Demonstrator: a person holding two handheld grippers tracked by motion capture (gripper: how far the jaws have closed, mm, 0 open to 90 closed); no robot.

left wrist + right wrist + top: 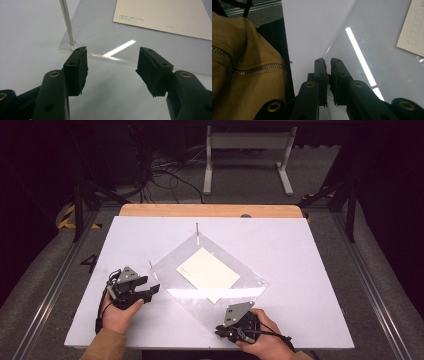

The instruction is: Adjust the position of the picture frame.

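Note:
A clear plastic sheet [195, 302] lies cornerwise on the white table top [300, 245], with a cream card [207, 269] at its middle. Thin metal pins stand at its far corner [197, 231] and left corner [150, 265]. My left gripper [152, 285] is open just short of the left corner; in the left gripper view the sheet's edge [100, 32] and a pin [67, 22] lie beyond its spread jaws [111, 67]. At the near corner my right gripper [220, 330] is shut on the sheet's edge [382, 50], its jaws [328, 65] pinched together.
A wooden strip [210, 210] borders the table's far side. Behind it on the floor stand a white frame [247, 150] and loose cables [165, 175]. A tan zipped jacket [242, 75] is close to the right gripper at the table's near edge.

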